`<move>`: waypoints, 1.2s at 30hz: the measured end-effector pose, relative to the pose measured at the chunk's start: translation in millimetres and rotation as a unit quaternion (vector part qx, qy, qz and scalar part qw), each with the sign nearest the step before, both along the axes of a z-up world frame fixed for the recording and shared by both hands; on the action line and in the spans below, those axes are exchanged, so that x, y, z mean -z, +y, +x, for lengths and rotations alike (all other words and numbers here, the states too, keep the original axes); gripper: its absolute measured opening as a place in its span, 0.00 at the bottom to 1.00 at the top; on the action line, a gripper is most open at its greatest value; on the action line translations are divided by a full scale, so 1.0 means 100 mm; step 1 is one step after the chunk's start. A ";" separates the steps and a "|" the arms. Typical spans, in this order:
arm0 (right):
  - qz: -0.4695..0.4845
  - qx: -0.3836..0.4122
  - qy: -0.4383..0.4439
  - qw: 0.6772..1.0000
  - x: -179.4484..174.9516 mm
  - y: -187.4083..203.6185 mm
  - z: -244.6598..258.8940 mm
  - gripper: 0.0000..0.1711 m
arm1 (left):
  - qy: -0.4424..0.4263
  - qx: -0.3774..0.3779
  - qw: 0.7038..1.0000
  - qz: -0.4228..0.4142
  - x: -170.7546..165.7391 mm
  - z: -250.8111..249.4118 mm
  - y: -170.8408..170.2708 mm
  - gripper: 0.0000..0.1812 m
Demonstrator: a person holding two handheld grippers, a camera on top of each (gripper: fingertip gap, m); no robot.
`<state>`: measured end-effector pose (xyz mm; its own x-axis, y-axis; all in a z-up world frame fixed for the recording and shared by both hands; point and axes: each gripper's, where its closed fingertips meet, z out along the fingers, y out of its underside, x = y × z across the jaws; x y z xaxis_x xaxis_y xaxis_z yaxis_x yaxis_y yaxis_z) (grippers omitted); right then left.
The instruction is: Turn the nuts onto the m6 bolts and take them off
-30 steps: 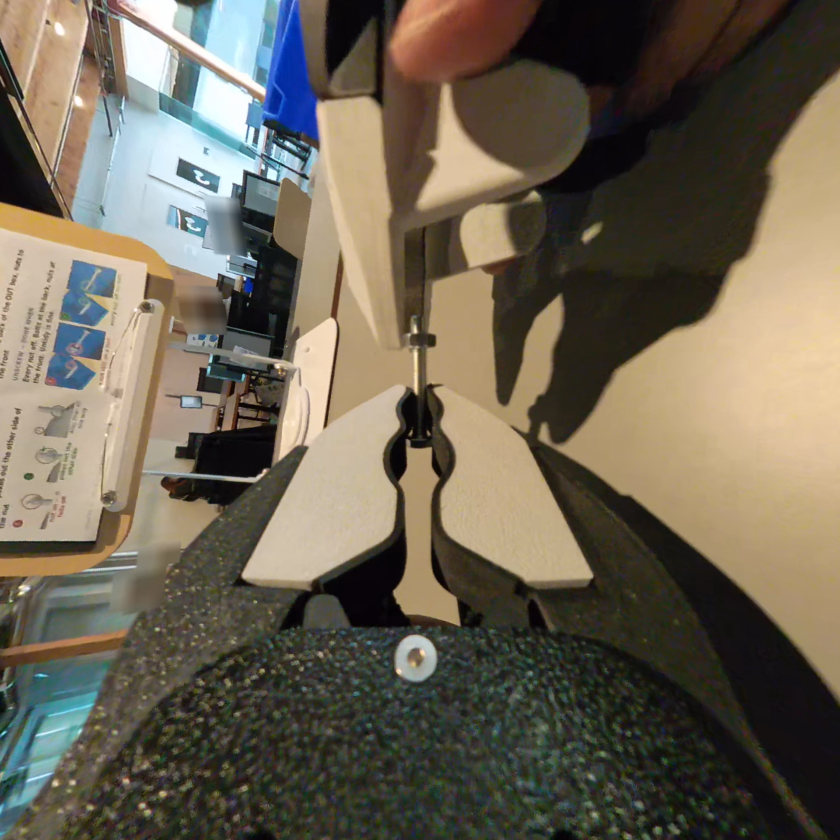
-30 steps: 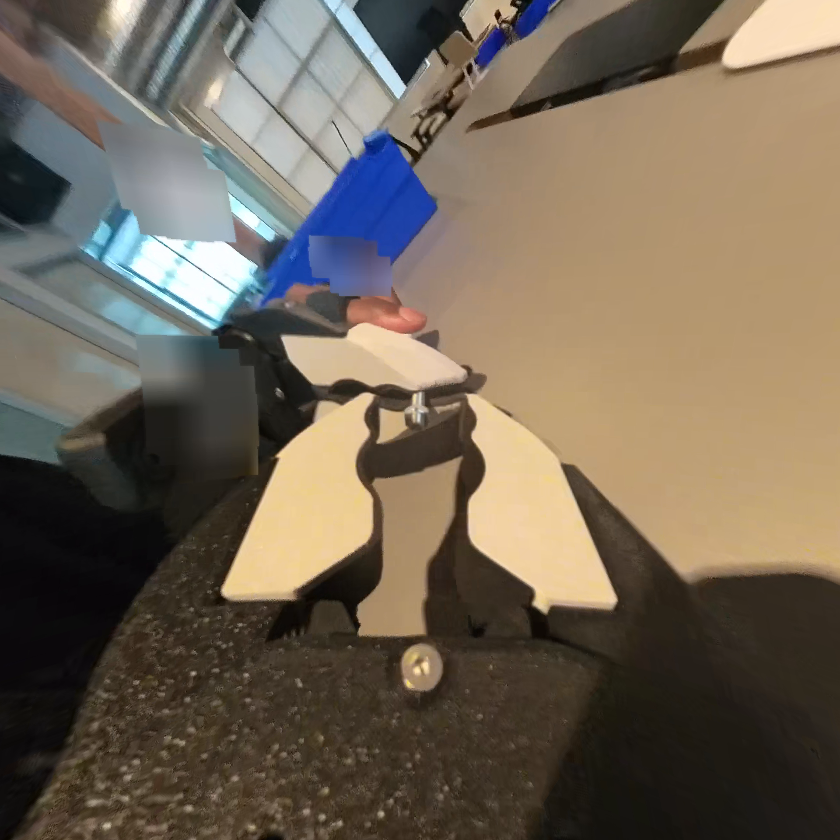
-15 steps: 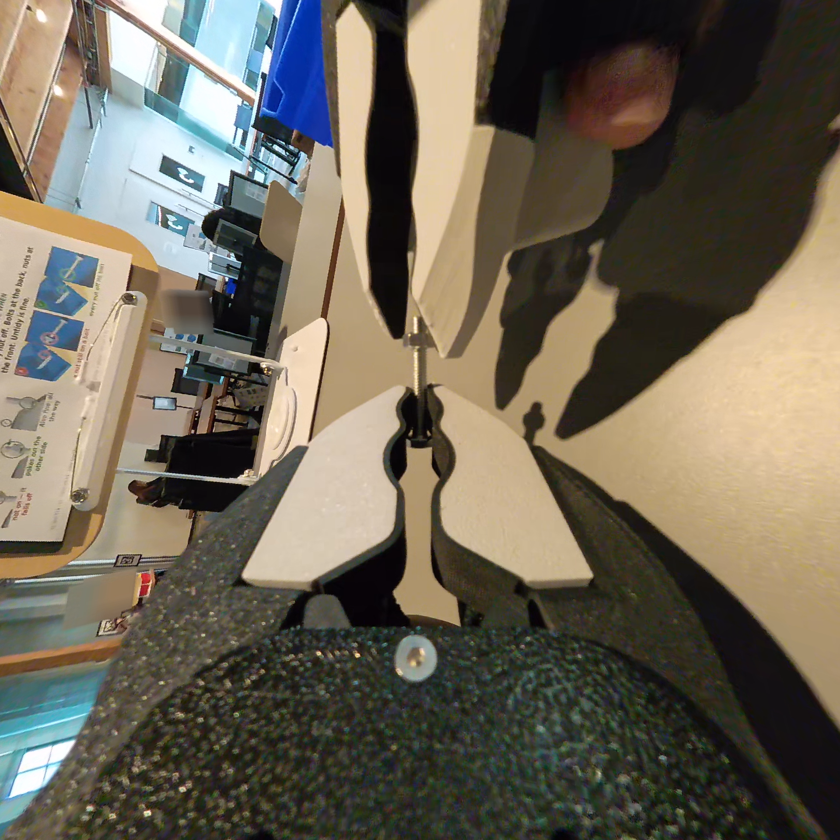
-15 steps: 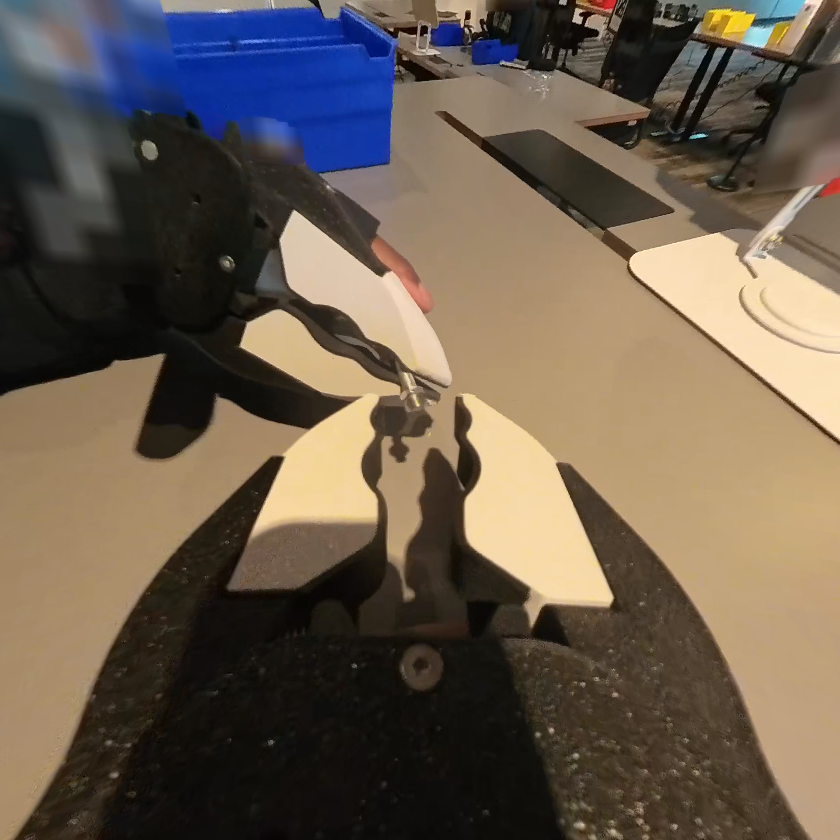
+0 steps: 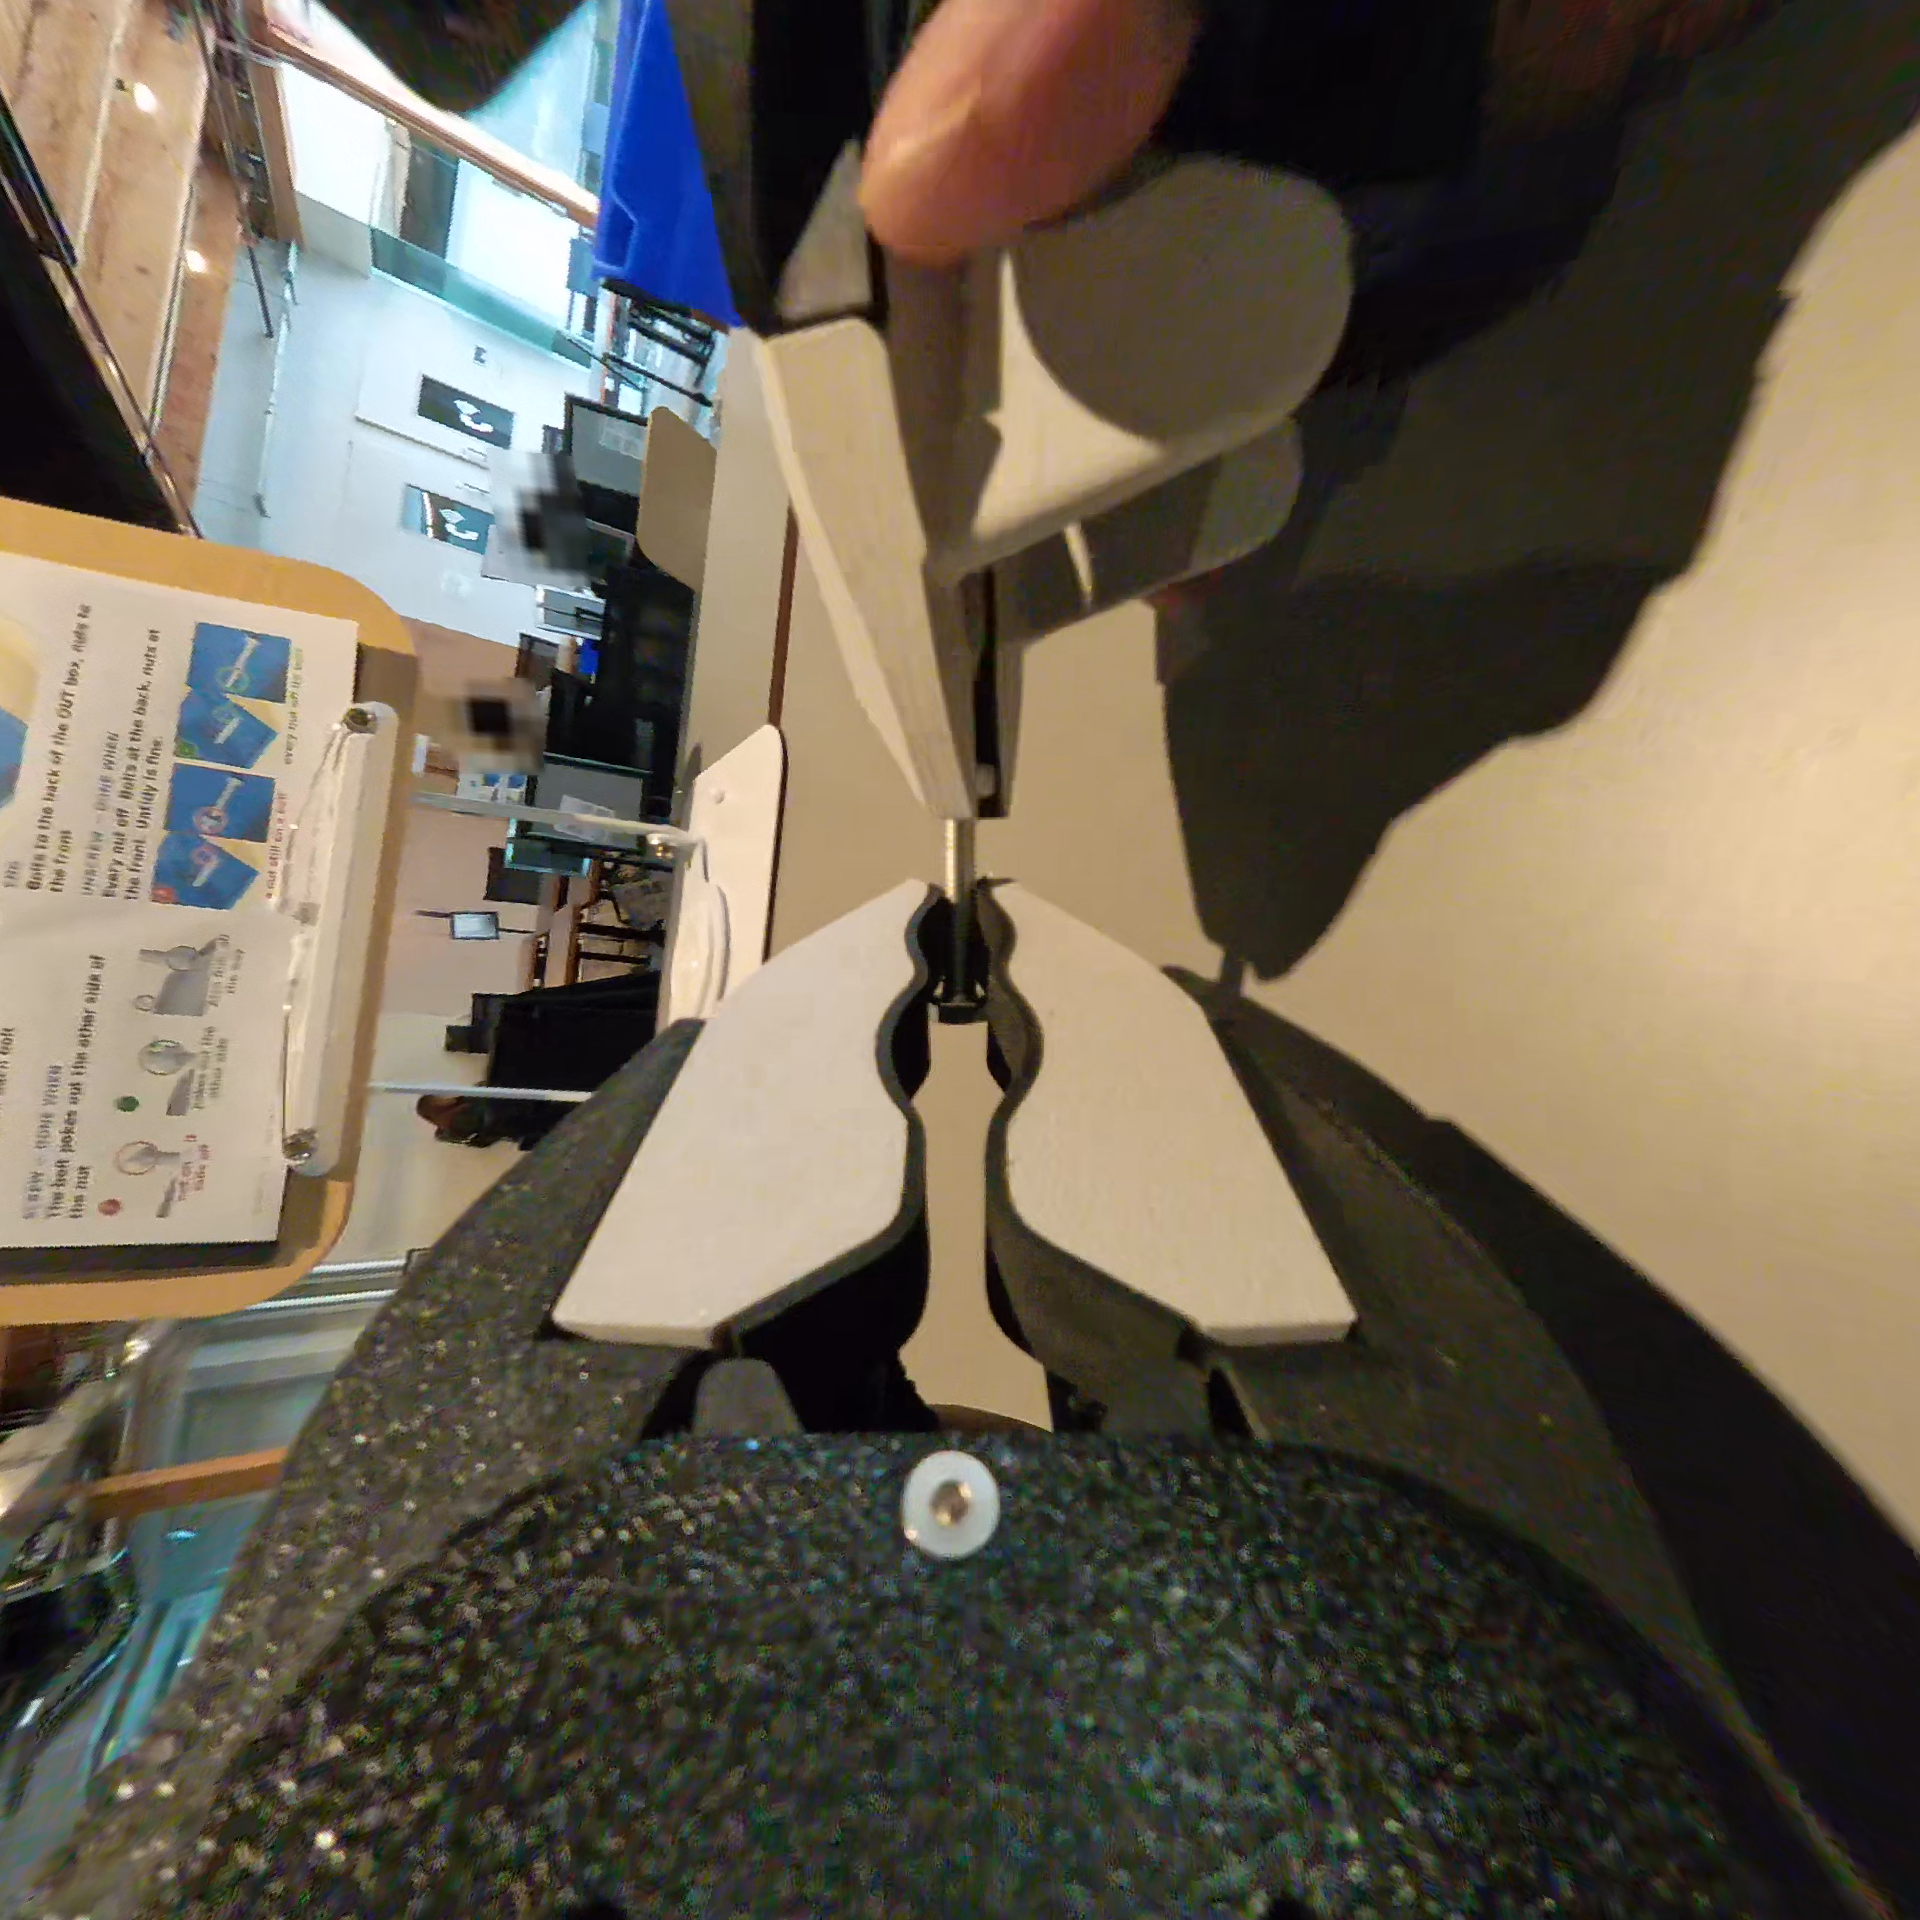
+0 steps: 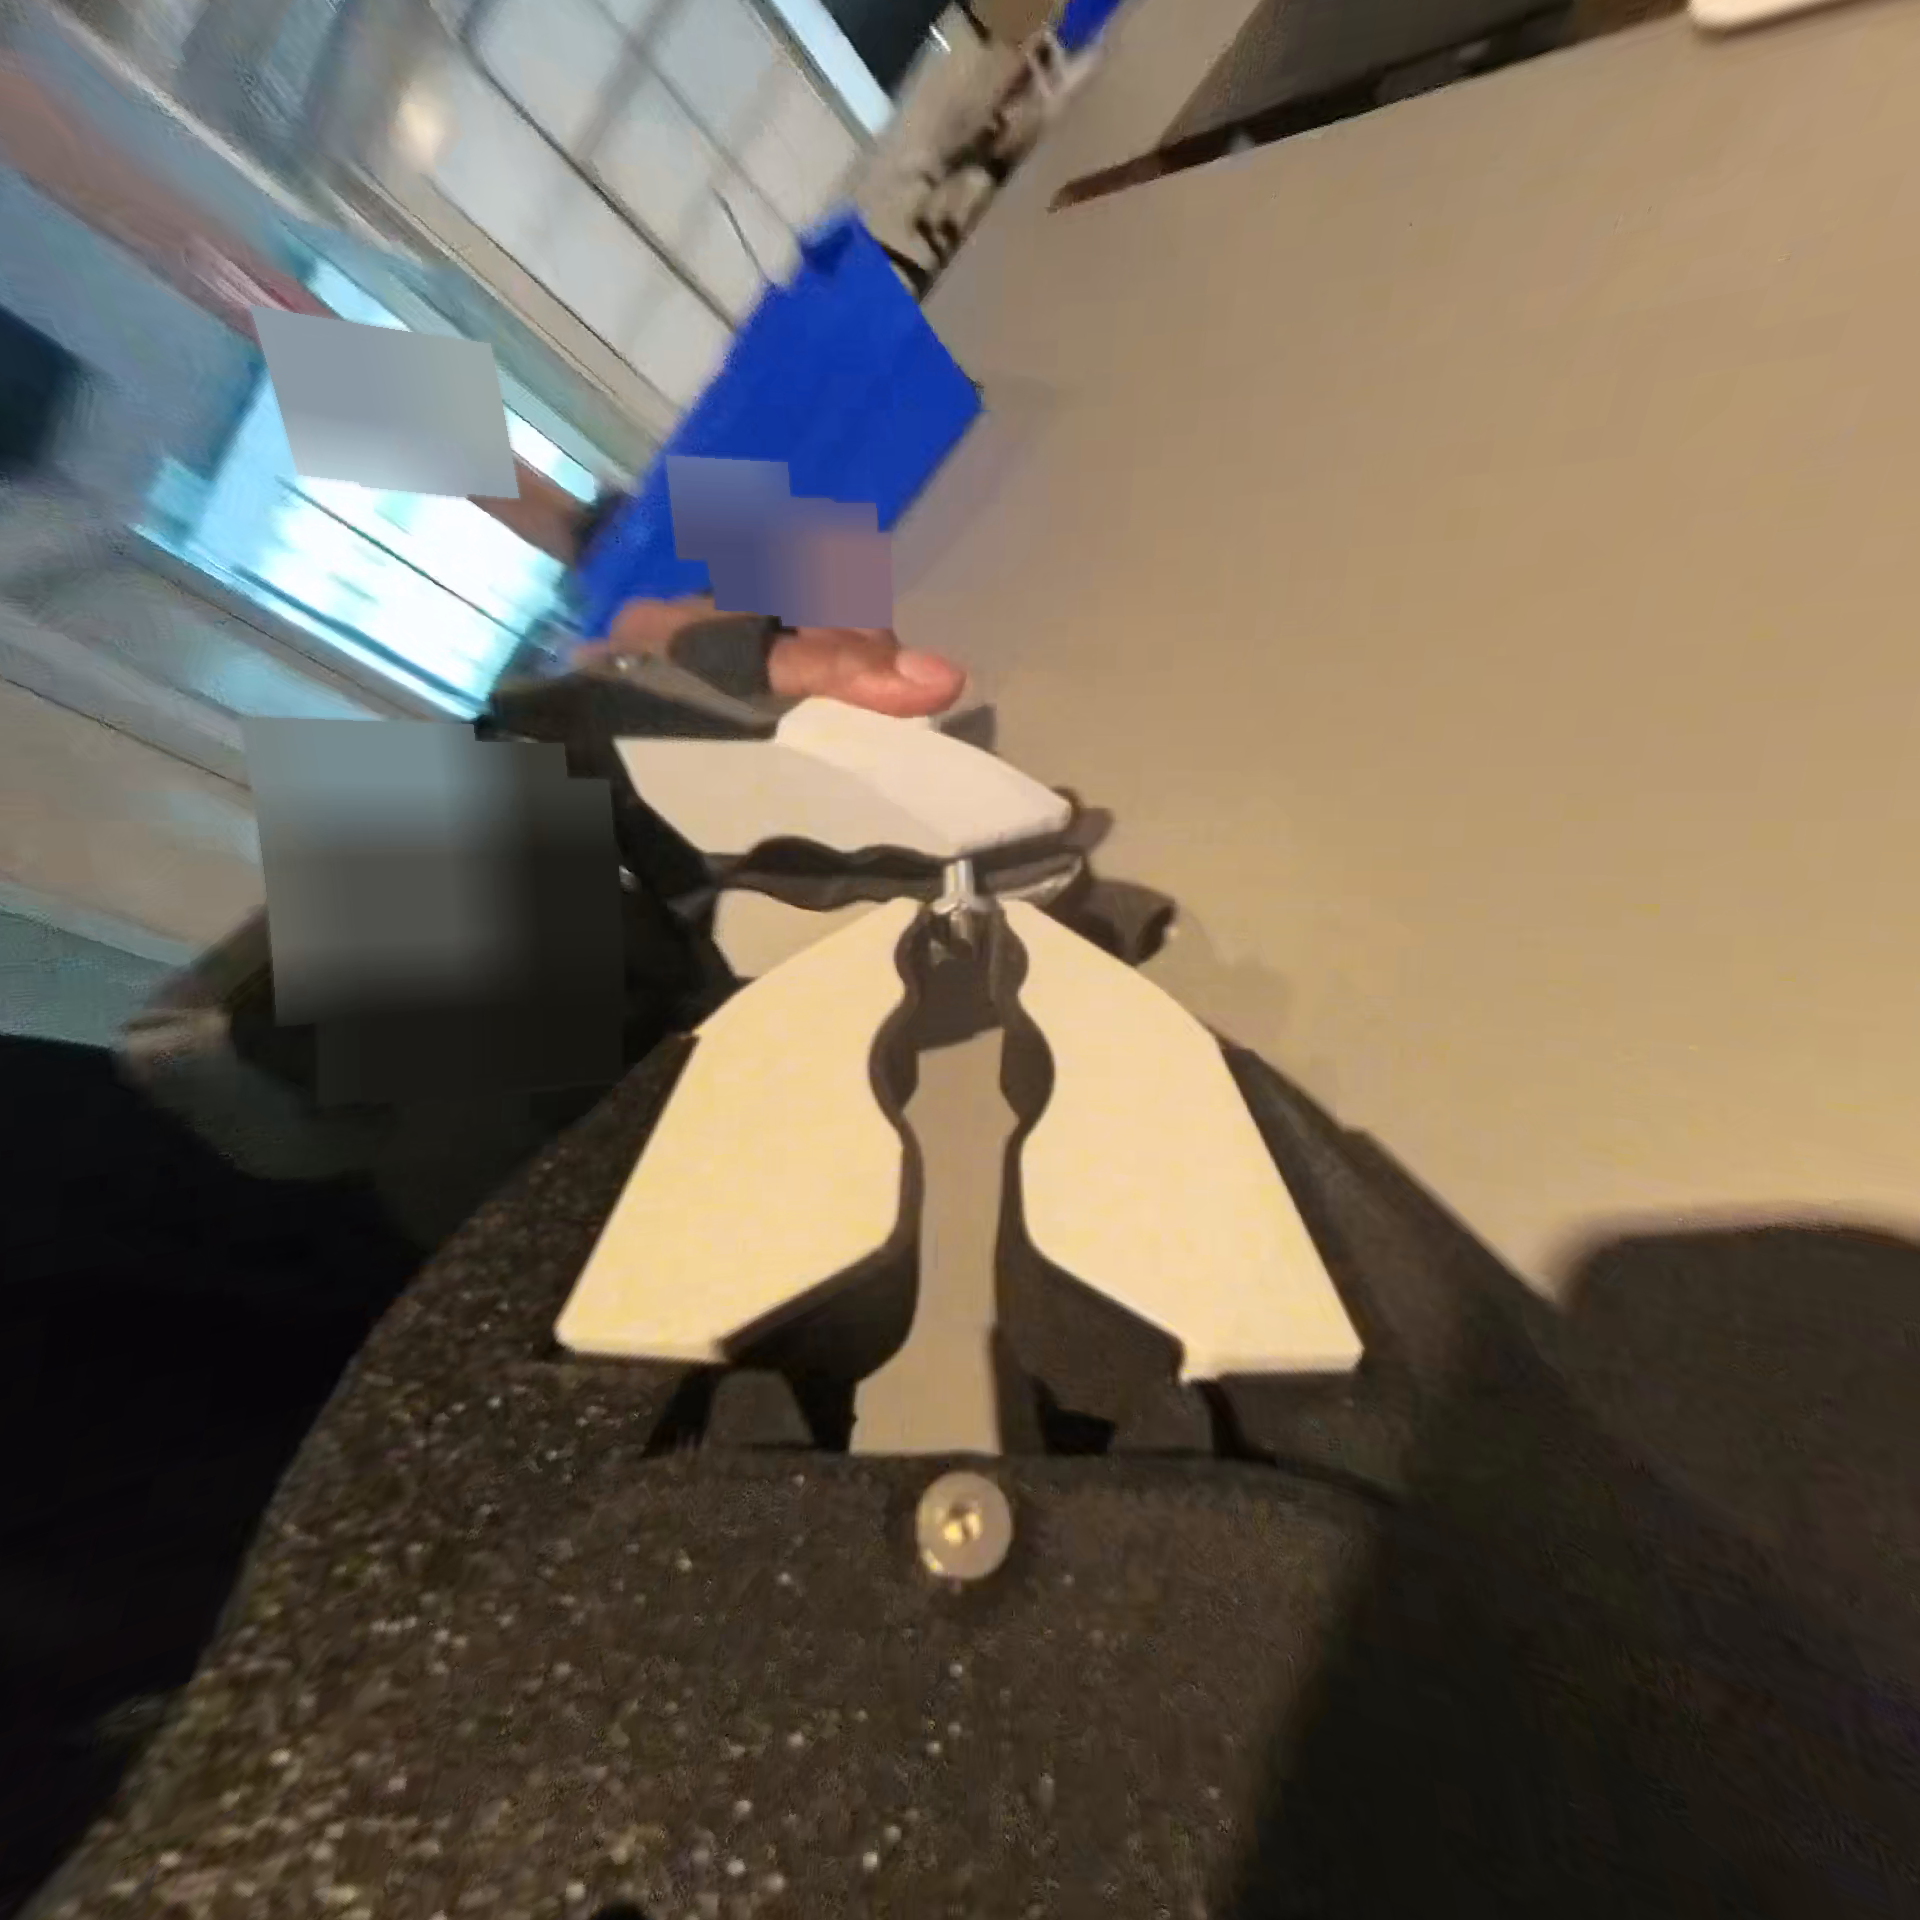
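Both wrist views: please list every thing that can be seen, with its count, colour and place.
bolt: one, silver, held at its head end between the left jaws, its shaft pointing to the right gripper
nut: one, silver, on the bolt, at the tips of the right jaws
table: one, beige, under both grippers
bin: one, blue, far on the table
sheet: one, white with pictures, on a wooden board at the left
thumb: one, on the right gripper
left gripper: one, black with white pads, shut on the bolt
right gripper: one, same colours, shut on the nut
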<state>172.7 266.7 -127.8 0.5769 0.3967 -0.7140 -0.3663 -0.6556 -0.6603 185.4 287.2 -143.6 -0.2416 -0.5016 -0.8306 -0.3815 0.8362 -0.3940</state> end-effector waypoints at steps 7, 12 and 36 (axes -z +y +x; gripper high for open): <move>0.094 -0.003 -0.130 0.987 -0.05 0.01 0.10 0.18 | -0.013 -0.006 1.000 -0.018 -0.05 0.00 0.02 0.03; 0.183 -0.012 -0.279 0.943 -0.06 0.00 0.05 0.18 | -0.011 -0.007 1.000 -0.025 -0.04 -0.01 0.04 0.03; 0.219 0.087 -0.231 0.944 -0.25 0.12 0.32 0.25 | -0.056 -0.144 0.984 -0.089 -0.10 -0.03 0.48 0.03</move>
<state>204.6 278.6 -102.9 0.8705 0.4657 -0.1595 -0.0495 -0.2397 -0.9696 182.2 334.9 -133.8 0.0198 -0.6761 -0.7365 -0.5387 0.6134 -0.5776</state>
